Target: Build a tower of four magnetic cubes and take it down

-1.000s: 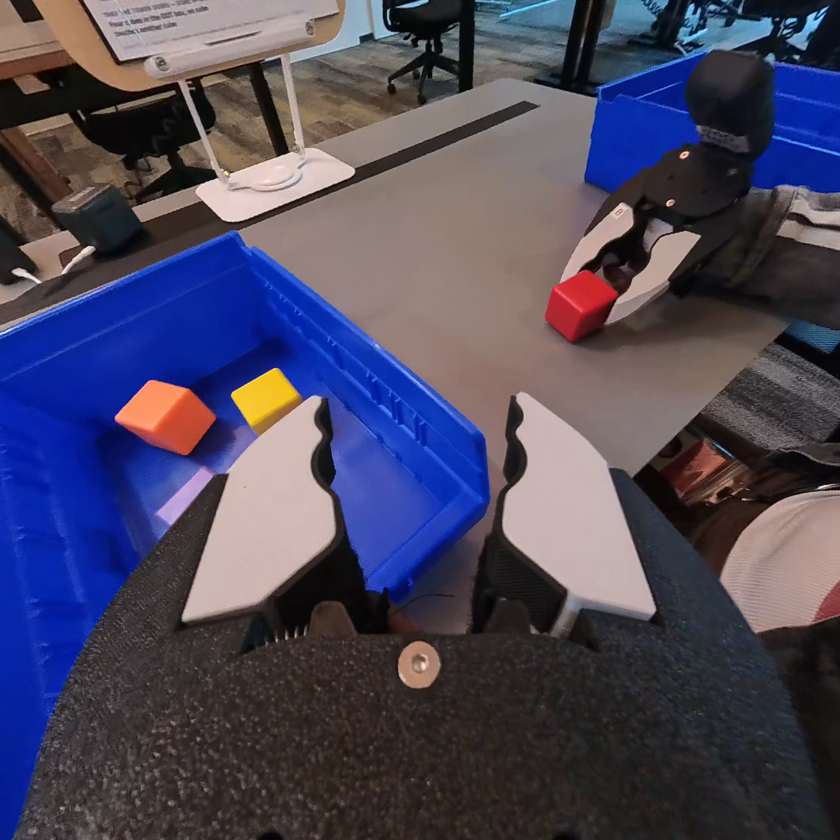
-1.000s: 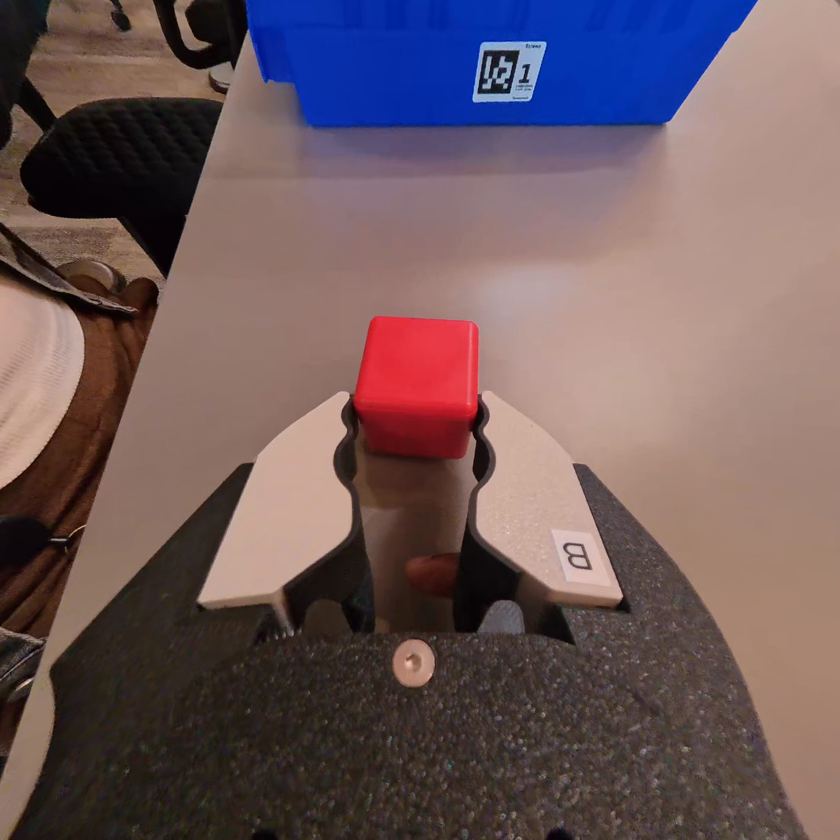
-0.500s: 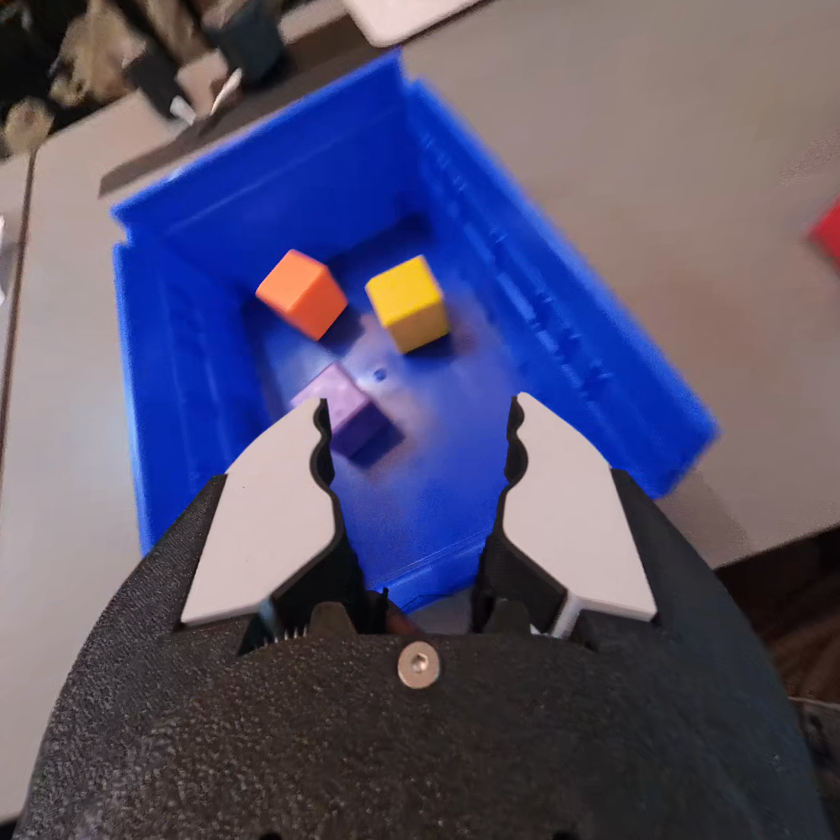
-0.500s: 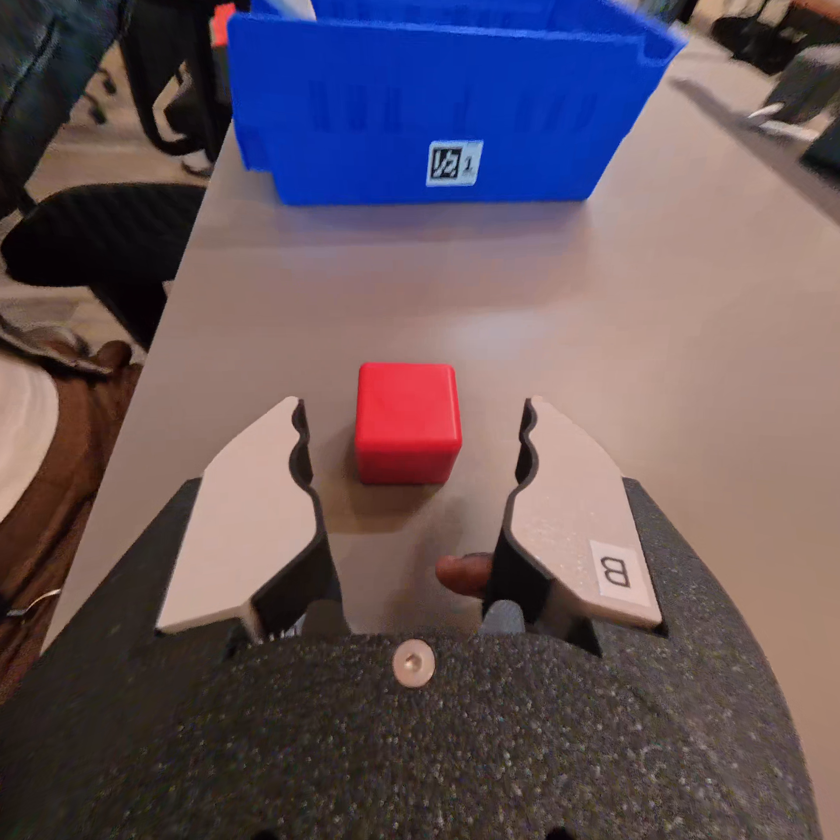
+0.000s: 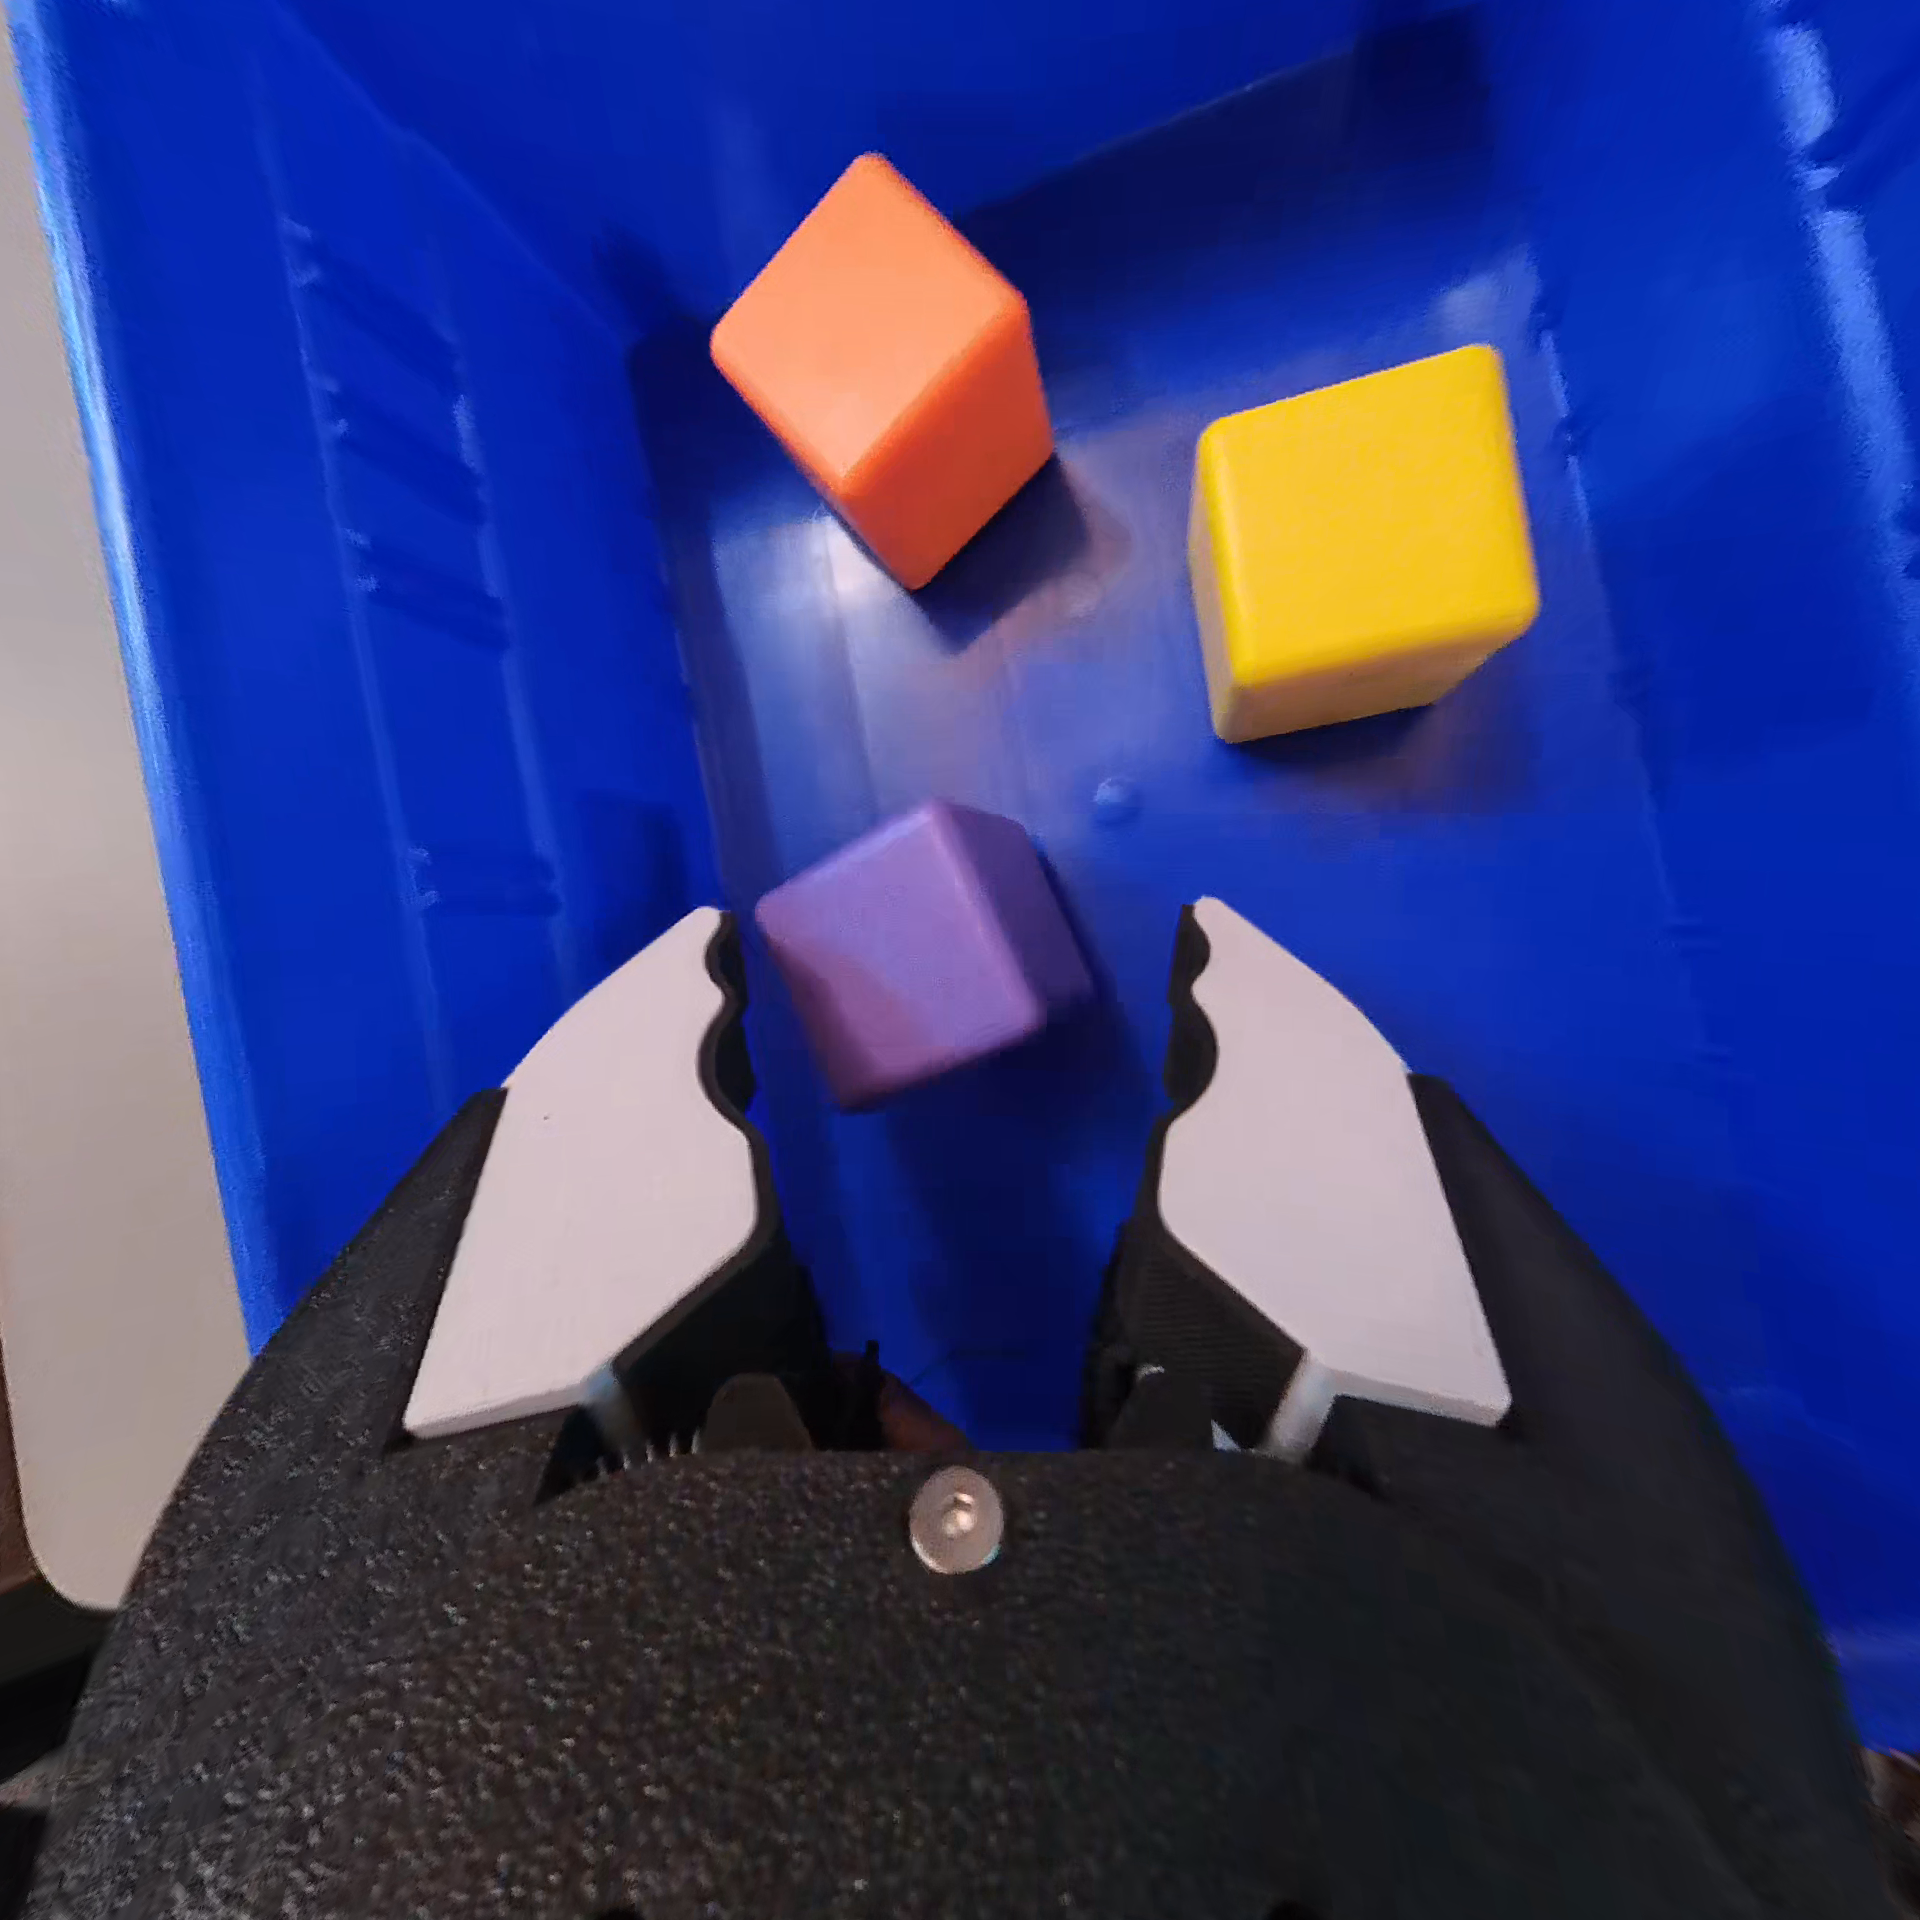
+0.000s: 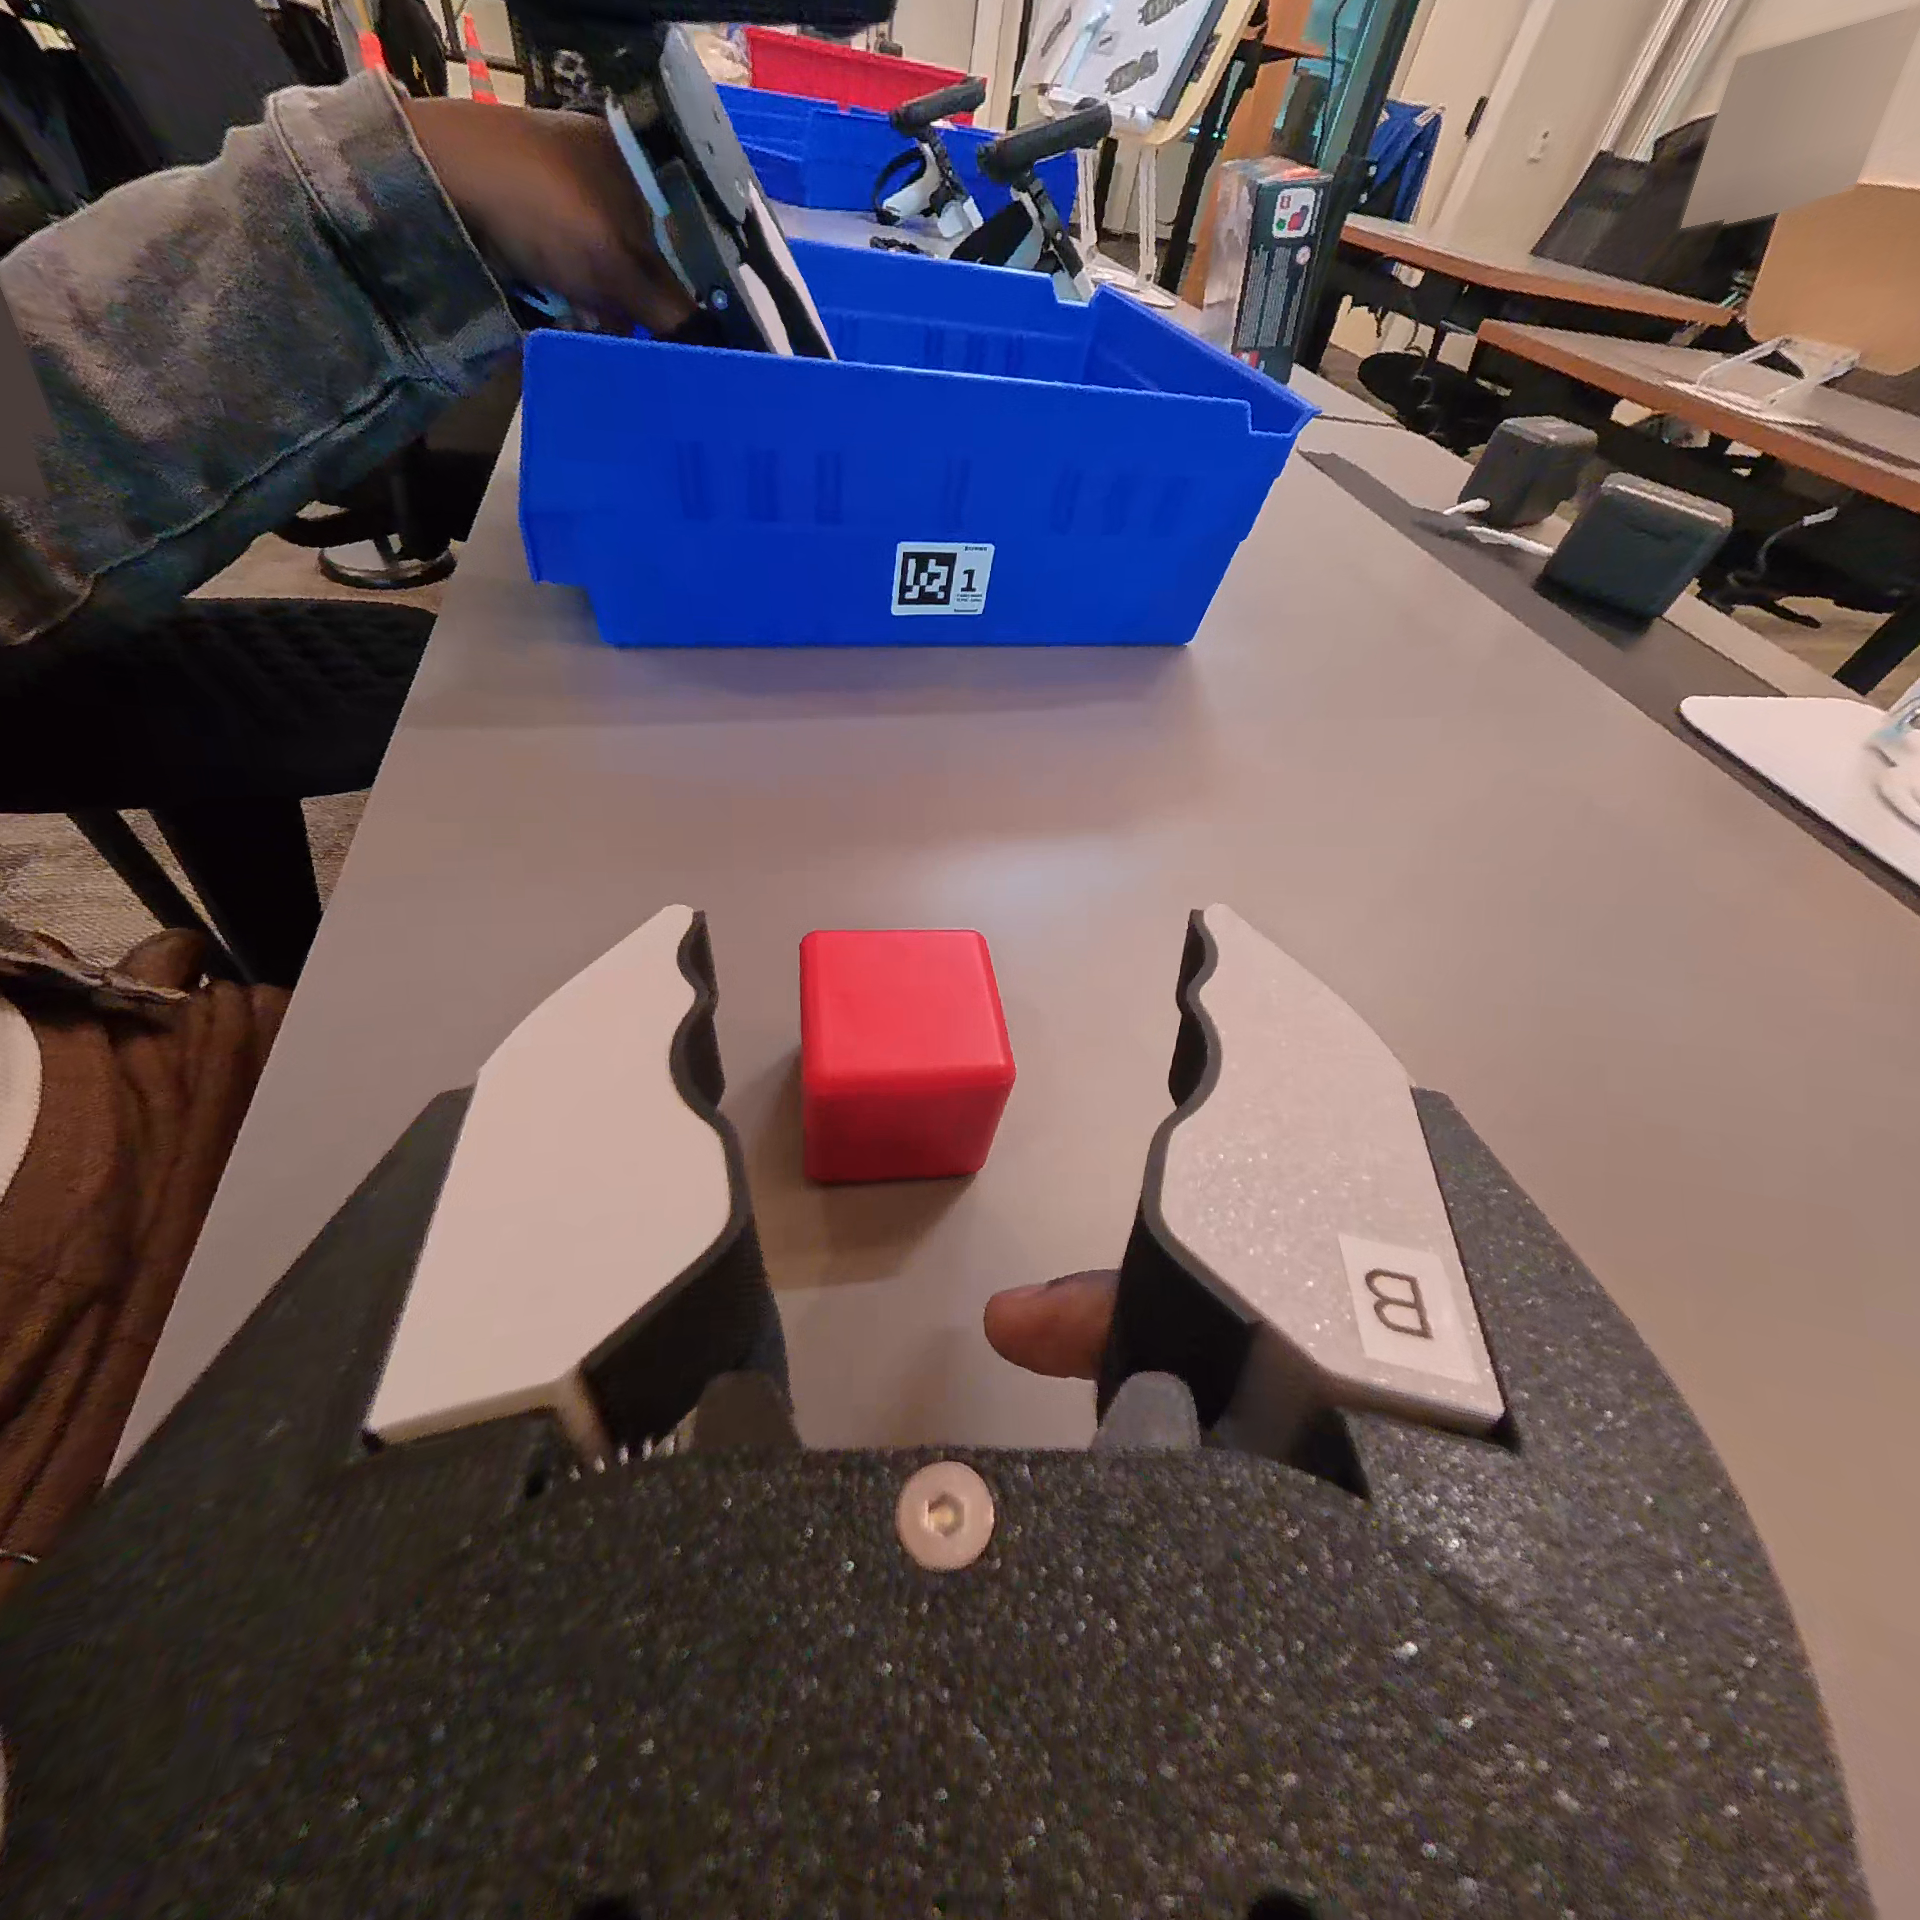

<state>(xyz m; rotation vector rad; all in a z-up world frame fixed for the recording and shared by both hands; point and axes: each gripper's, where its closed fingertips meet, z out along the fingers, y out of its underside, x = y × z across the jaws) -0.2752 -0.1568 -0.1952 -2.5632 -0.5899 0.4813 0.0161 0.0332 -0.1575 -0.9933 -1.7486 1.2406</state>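
Observation:
My left gripper point(image 5: 954, 971) is open inside a blue bin point(image 5: 416, 623). A purple cube point(image 5: 914, 951) lies on the bin floor between its fingertips, close to the left pad, and neither pad presses on it. An orange cube point(image 5: 883, 364) and a yellow cube point(image 5: 1361, 540) lie farther in. My right gripper point(image 6: 945, 982) is open over the grey table point(image 6: 1351, 831). A red cube point(image 6: 902, 1049) stands on the table between its fingers, with a gap on each side. The left gripper also shows in the right wrist view point(image 6: 727, 270), reaching into the bin point(image 6: 894, 488).
A person's sleeve point(image 6: 229, 312) reaches to the bin from the left. Dark boxes point(image 6: 1631, 551) and a white stand base point(image 6: 1808, 758) sit at the table's right. More blue bins point(image 6: 831, 156) and spare grippers stand behind. The table's left edge is near the red cube.
My right gripper opened and let go of the red cube, which now stands on the table, then drew back a little. My left gripper swung over the bin and down toward the purple cube.

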